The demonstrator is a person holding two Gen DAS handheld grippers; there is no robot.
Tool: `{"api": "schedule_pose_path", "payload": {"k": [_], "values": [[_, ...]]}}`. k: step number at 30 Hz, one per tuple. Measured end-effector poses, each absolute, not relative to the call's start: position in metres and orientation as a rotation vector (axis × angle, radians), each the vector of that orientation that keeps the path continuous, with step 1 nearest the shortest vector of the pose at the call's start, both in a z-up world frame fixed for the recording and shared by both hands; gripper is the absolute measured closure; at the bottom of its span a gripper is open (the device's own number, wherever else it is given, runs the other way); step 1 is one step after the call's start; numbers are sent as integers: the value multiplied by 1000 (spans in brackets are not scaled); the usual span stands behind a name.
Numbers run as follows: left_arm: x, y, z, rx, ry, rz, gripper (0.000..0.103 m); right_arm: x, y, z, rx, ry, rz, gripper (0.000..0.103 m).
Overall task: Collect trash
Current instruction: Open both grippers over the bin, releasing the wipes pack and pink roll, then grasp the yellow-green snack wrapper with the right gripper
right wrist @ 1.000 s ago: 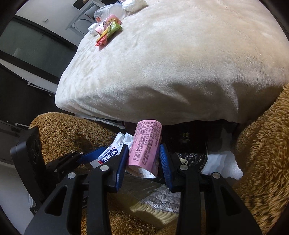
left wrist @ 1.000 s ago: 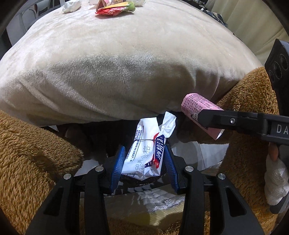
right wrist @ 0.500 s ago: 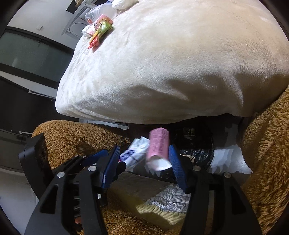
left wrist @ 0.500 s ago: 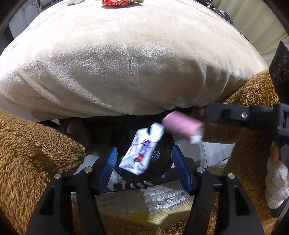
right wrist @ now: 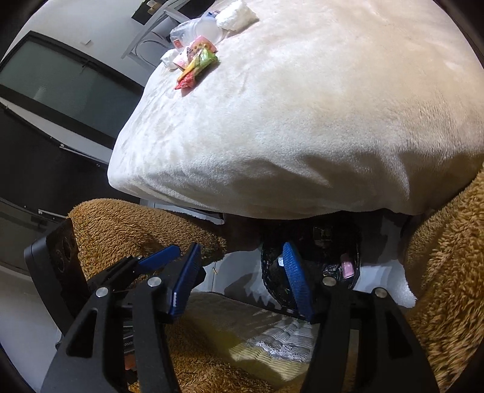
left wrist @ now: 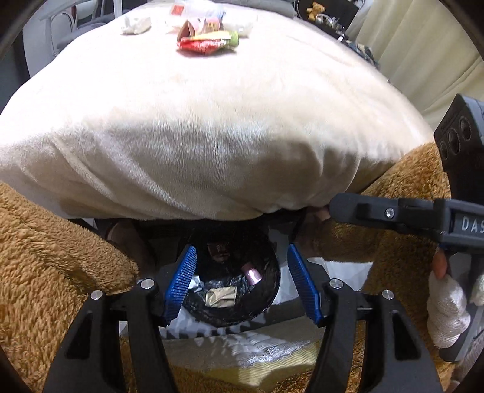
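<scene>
My left gripper (left wrist: pixel 242 284) hangs open and empty over a bin lined with a black bag (left wrist: pixel 266 299). A pink carton (left wrist: pixel 251 273) and a tan wrapper (left wrist: pixel 220 296) lie in the bin. My right gripper (right wrist: pixel 242 281) is also open with nothing between its blue pads. It hovers beside the same bin (right wrist: pixel 272 272), where the pink carton (right wrist: pixel 347 269) shows. More trash lies far back on the cream bed cover: red and green snack wrappers (left wrist: pixel 208 42) (right wrist: pixel 196 66), a white tissue (left wrist: pixel 136 24) and a clear plastic bottle (right wrist: pixel 199 28).
The cream bed cover (left wrist: pixel 211 121) bulges over the bin's far side. Brown fleece fabric (left wrist: pixel 54 257) flanks the bin left and right. A white-gloved hand (left wrist: pixel 447 305) holds the right gripper's handle (left wrist: pixel 393 211). A dark window (right wrist: pixel 60 84) stands at the left.
Both grippers opened and let go. The white and blue wrapper and the pink carton dropped out of the jaws into the bin. The left view rose, showing more of the bed.
</scene>
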State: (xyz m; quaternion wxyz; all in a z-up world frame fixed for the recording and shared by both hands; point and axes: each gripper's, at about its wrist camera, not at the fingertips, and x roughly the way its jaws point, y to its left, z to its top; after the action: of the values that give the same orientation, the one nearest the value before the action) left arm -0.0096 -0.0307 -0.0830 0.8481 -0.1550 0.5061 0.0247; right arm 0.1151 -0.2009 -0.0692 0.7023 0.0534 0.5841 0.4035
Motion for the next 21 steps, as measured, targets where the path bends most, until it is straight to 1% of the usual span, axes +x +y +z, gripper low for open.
{"api": "schedule_pose_path", "payload": {"k": [7,9,17,21], "values": [[-22,-9,-49,-438,872,-17,42,123,-213,-30,158,1108,949,45],[-20,1,-41,-475,834,-27,42,129,-213,-22,153,1069,957,43],[4,38,-11,-510,743,2,42,156,-176,-12,21,995,1002,40],[15,56,4,-485,709,14,42,173,-148,-8,-95,895,998,26]]}}
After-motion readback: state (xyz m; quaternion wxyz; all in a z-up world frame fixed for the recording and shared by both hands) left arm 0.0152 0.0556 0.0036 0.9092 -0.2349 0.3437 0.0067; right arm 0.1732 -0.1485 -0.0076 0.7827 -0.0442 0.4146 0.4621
